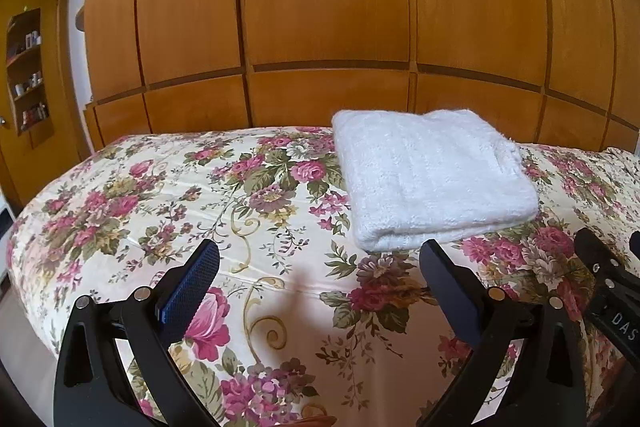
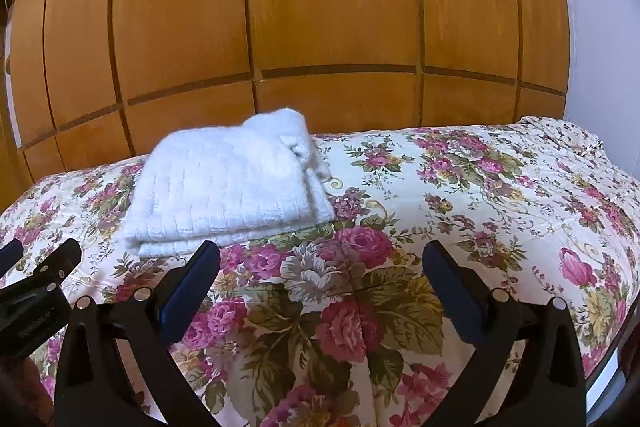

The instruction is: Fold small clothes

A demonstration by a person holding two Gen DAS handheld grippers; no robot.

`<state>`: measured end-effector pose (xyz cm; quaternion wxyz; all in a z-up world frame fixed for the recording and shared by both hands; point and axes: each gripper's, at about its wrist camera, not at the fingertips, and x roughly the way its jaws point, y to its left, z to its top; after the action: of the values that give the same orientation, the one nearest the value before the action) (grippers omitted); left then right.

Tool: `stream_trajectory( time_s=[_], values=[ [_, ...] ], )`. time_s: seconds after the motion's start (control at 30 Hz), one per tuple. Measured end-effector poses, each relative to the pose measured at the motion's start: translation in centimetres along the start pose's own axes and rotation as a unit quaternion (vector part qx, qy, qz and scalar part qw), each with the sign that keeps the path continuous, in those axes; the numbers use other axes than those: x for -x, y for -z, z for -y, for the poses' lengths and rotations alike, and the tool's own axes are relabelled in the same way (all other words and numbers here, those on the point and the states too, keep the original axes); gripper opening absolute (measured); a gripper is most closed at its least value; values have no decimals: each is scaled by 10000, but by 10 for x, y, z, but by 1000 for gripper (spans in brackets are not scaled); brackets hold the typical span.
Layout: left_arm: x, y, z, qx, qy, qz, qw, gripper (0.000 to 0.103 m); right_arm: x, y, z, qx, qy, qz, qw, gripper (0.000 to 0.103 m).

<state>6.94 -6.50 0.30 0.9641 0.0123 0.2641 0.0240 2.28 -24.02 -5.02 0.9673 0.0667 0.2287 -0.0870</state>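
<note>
Both your claws hang spread wide with nothing in them over the floral bedspread (image 1: 248, 227), left gripper (image 1: 320, 259) with the folded white knit (image 1: 432, 179) just ahead to its right, right gripper (image 2: 320, 259) seeing it ahead-left, wooden wardrobe (image 2: 320, 27) beyond.
</note>
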Motion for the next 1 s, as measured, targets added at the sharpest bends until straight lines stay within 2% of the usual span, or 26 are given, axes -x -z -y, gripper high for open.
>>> stream_trajectory(
  time_s=[0.27,1.0],
  values=[
    [6,-3,-3,32,15,42,10000,99,9,-10,0,-1,-24,73,10000,101],
    [6,-4,2,41,29,-13,10000,99,6,-8,1,-43,-40,-11,10000,101]
  ],
)
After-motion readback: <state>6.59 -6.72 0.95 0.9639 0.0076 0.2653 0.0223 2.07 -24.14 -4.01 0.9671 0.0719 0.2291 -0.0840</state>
